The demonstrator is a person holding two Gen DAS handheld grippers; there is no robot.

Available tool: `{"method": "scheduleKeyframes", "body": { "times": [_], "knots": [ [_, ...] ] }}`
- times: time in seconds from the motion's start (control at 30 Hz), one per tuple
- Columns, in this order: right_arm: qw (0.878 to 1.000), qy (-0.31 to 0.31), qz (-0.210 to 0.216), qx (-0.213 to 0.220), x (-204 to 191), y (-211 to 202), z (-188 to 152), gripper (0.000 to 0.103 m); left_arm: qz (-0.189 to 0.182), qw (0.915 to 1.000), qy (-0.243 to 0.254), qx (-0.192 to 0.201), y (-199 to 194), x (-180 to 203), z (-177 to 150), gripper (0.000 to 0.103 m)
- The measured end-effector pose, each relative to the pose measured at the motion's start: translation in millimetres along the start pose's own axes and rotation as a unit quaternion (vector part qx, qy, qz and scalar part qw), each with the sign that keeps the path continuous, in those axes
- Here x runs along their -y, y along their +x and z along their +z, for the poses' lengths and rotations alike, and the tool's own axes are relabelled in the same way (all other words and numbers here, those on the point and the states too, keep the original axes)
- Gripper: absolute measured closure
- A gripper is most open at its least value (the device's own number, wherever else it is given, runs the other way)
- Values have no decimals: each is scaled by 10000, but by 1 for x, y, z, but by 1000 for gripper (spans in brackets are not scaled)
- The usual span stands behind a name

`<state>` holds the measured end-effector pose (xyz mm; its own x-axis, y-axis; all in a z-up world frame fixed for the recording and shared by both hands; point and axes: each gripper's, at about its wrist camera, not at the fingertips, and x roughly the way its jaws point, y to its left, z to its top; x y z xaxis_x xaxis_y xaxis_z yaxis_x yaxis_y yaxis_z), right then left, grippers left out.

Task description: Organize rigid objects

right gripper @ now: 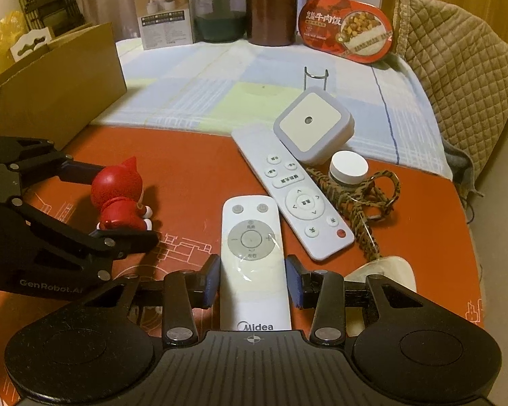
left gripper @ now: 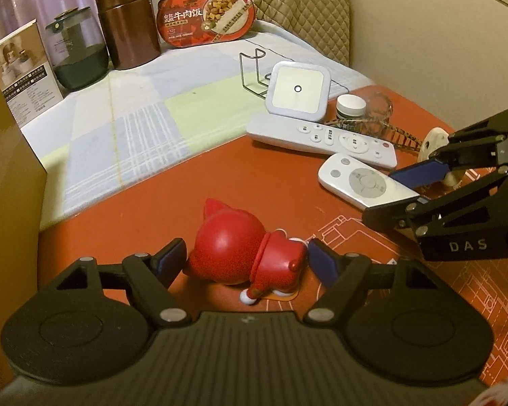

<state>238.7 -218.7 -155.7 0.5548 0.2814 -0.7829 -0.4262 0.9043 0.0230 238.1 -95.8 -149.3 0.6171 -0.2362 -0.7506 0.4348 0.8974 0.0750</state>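
The bench (right gripper: 423, 209) is covered near the camera by an orange-red mat with white line drawings and farther off by a pale blue, green and white checked cloth (right gripper: 220, 81). A brown cardboard box (right gripper: 61, 91) stands at the left edge. Along the far side stand a tall brown metal canister (right gripper: 271, 10), a dark green glass jar (right gripper: 220, 10), a printed white carton (right gripper: 166, 13) and an oval red ready-meal tray (right gripper: 347, 30).

In the middle lies a long white remote control (right gripper: 288, 189) with a square white night light (right gripper: 313, 125) at its far end and a small white-capped jar (right gripper: 348, 169) just right of it.

The right tool (right gripper: 253, 280) is closed on the near half of the white Midea remote control (right gripper: 252, 253), its blue pads pressing both long edges.

The left tool (left gripper: 247, 260) stands half open around the red cat-eared figurine (left gripper: 244, 253), which lies on its side on the mat at the near left; the pads sit at its head and feet, and contact cannot be told.
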Motion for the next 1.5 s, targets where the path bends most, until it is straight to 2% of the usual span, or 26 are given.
{"method": "scheduleKeyframes", "body": {
  "times": [0.07,0.1,0.73,1.1,1.5],
  "knots": [
    [10000,-35,-37,-24,-1,0,1,65,-1,10000,-27,24,-1,0,-1,30],
    [10000,-40,-51,-26,-2,0,0,66,-4,9999,-58,91,-3,-1,-1,36],
    [9990,212,50,392,-7,-25,8,66,154,9981,-575,146,-37,-5,-16,36],
    [9965,487,37,684,-12,-58,10,66,239,9955,-797,446,-90,-6,-7,36],
    [9942,326,156,1017,-58,-124,31,66,408,9892,-1121,851,-171,-24,8,36]
  ]
}}
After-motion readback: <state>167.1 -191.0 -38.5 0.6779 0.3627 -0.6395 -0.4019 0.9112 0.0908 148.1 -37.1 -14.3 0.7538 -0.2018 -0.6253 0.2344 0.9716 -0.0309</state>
